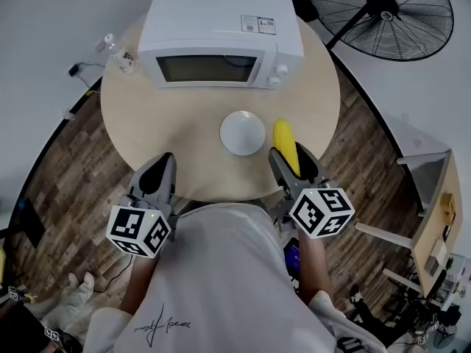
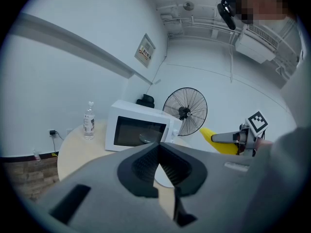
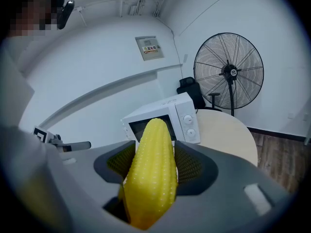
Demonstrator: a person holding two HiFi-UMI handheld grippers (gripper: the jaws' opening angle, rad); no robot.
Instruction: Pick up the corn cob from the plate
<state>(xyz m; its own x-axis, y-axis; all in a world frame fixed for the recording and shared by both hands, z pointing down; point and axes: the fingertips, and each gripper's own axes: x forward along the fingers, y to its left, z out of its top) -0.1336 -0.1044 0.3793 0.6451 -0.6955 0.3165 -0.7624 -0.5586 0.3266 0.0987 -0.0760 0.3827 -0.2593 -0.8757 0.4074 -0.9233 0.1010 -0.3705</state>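
The yellow corn cob (image 1: 285,145) is off the plate, clamped lengthwise between the fingers of my right gripper (image 1: 293,166), just right of the empty white plate (image 1: 241,132). In the right gripper view the corn cob (image 3: 151,176) fills the gap of the right gripper (image 3: 154,155) and points toward the microwave. My left gripper (image 1: 162,173) hovers over the table's near edge, left of the plate, shut with nothing in it. In the left gripper view its pads meet at the left gripper (image 2: 158,153), and the corn cob (image 2: 212,138) shows at the right.
A white microwave (image 1: 219,35) stands at the back of the round wooden table (image 1: 147,127). A water bottle (image 1: 121,58) is at its back left. A black floor fan (image 1: 401,13) stands beyond the table, and a wooden shelf (image 1: 434,223) is at the right.
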